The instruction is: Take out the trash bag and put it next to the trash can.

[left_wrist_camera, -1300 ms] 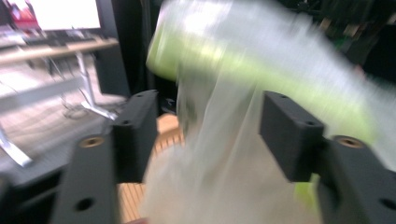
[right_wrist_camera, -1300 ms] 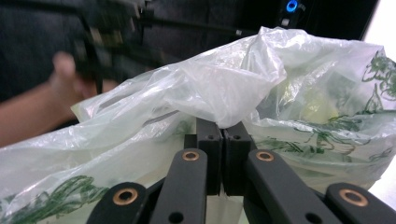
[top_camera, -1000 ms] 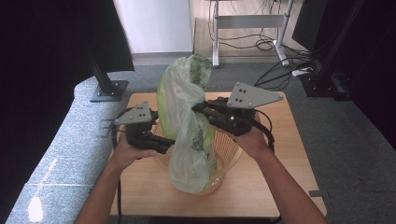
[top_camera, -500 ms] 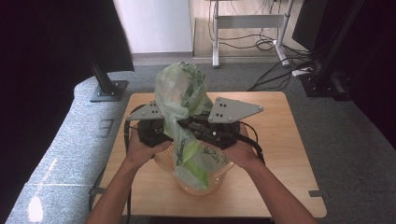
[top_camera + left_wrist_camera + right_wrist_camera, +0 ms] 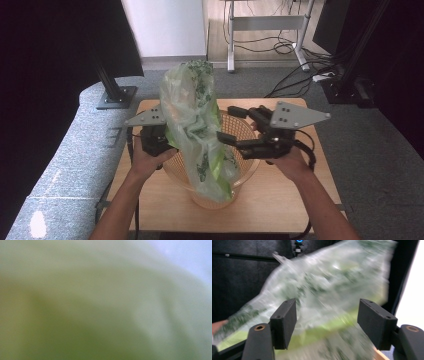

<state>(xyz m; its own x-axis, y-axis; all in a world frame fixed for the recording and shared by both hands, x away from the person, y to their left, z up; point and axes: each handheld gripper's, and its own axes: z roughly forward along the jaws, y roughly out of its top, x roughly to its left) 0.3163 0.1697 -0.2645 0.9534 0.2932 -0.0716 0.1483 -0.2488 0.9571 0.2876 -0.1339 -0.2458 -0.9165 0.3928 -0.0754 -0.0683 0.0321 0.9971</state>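
A clear plastic bag (image 5: 192, 115) with green print stands tall in an orange mesh basket (image 5: 248, 172) on the wooden table (image 5: 285, 200). My left gripper (image 5: 162, 137) presses into the bag's left side, its jaws buried in the plastic and shut on it. The bag (image 5: 100, 302) lies blurred right against the lens in the left gripper view. My right gripper (image 5: 227, 124) hovers just right of the bag, over the basket. Its jaws have just been opening and stand apart. In the right gripper view the right gripper (image 5: 328, 315) is open, with the bag (image 5: 332, 285) a little beyond its pads.
A grey padded bench (image 5: 65, 160) runs along the table's left side. A black stand base (image 5: 116, 97) sits on the floor behind it. Cables (image 5: 300, 80) and a metal desk frame (image 5: 265, 22) lie beyond the table's far edge.
The right gripper has let go of the bag, opened and drawn away to the right. The left gripper moved in against the bag's left side and closed on it.
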